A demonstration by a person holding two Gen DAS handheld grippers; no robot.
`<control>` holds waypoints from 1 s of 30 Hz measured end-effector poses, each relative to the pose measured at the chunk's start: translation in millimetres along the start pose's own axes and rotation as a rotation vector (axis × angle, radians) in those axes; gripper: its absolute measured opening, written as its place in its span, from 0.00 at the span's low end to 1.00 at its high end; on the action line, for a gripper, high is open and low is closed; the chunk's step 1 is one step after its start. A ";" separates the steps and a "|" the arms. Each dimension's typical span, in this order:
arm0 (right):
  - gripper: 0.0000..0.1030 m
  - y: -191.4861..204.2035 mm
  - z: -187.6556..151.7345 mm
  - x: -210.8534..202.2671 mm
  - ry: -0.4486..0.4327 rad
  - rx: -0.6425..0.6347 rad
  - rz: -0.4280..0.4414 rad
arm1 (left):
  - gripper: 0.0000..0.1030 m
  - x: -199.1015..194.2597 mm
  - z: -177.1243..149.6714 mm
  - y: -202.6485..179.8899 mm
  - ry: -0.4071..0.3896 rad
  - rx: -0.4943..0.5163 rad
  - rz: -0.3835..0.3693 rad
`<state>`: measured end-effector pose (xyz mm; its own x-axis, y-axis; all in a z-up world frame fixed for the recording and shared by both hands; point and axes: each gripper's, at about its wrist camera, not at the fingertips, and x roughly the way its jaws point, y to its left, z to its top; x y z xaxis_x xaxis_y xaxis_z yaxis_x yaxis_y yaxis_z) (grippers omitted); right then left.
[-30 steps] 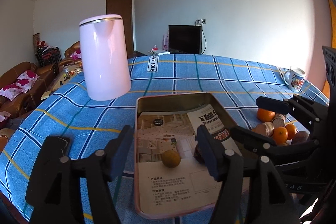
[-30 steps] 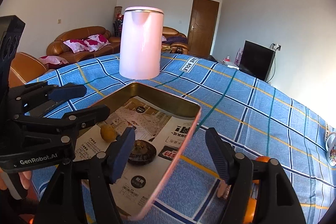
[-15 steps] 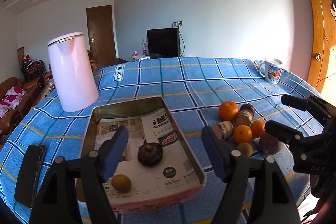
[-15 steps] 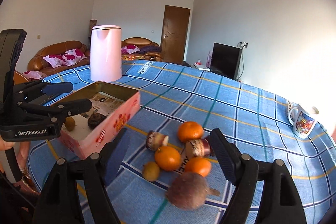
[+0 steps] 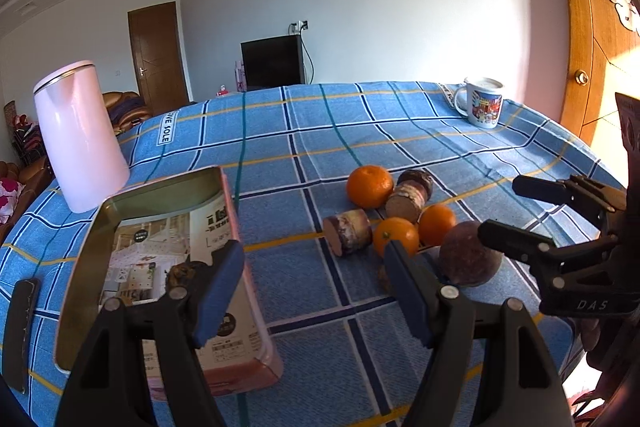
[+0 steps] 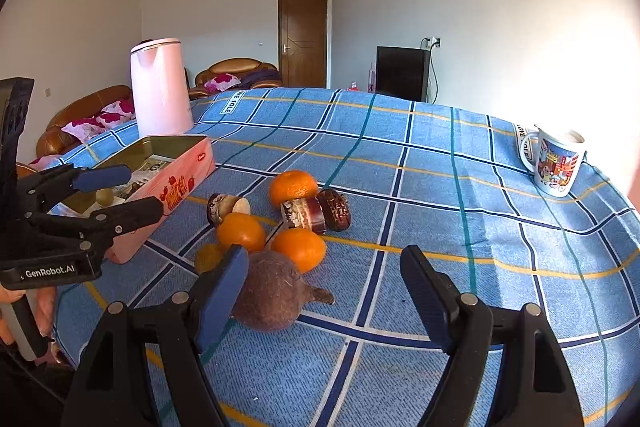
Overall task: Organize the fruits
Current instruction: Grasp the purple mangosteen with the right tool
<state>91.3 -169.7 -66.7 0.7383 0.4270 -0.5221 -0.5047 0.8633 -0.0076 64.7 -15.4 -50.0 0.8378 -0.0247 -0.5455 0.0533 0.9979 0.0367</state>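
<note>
Two grippers hover over the table, both jaws wide and holding nothing. The left gripper (image 5: 314, 283) hangs between the tin (image 5: 236, 195) and the fruit pile (image 5: 400, 215); the right gripper (image 6: 324, 283) has a brown root (image 6: 272, 291) just beside its left finger. I judge the risk is nudging that root or the oranges (image 6: 294, 189), which are round and packed close, so one knock could roll several toward the near table edge. Far and right the cloth (image 6: 440, 187) lies open up to the mug (image 6: 558, 163); on the left the tin and kettle (image 6: 160, 87) narrow the room.
</note>
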 end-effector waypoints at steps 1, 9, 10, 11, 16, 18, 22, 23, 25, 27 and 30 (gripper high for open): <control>0.77 1.3 0.6 2.6 0.012 -0.003 0.001 | 0.72 1.6 -0.1 -3.0 0.005 0.006 -0.006; 0.77 9.7 -3.1 12.6 0.081 0.001 0.135 | 0.72 5.4 -7.6 -7.3 0.018 -0.010 -0.028; 0.77 11.4 -3.1 13.6 0.089 -0.001 0.144 | 0.73 6.2 -8.5 -7.3 0.022 -0.014 -0.032; 0.77 12.7 -2.4 14.8 0.094 -0.003 0.146 | 0.72 6.8 -9.5 -7.8 0.026 -0.014 -0.036; 0.70 14.6 -2.3 30.5 0.188 0.004 0.224 | 0.72 5.7 -10.6 -6.7 0.016 -0.016 -0.017; 0.59 16.7 -3.4 32.3 0.196 -0.011 0.238 | 0.72 4.1 -11.2 -4.5 0.015 -0.026 -0.035; 0.49 19.6 -4.0 30.0 0.180 -0.016 0.243 | 0.73 4.3 -11.7 -6.9 0.021 -0.020 -0.037; 0.49 19.1 -3.8 26.8 0.161 -0.015 0.223 | 0.73 4.7 -11.7 -7.6 0.022 -0.019 -0.036; 0.49 15.7 -4.6 15.9 0.101 -0.004 0.204 | 0.73 5.2 -11.5 -9.7 0.023 -0.014 -0.036; 0.49 9.1 -5.4 8.6 0.061 0.018 0.151 | 0.73 6.3 -10.8 -14.1 0.026 0.001 -0.033; 0.49 -2.8 -4.4 0.4 0.009 0.040 0.069 | 0.73 9.1 -8.7 -22.7 0.032 0.023 -0.041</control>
<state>91.0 -173.2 -70.7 0.6985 0.4834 -0.5277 -0.5357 0.8421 0.0624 66.4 -37.7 -63.1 0.8167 -0.0629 -0.5736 0.0997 0.9945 0.0330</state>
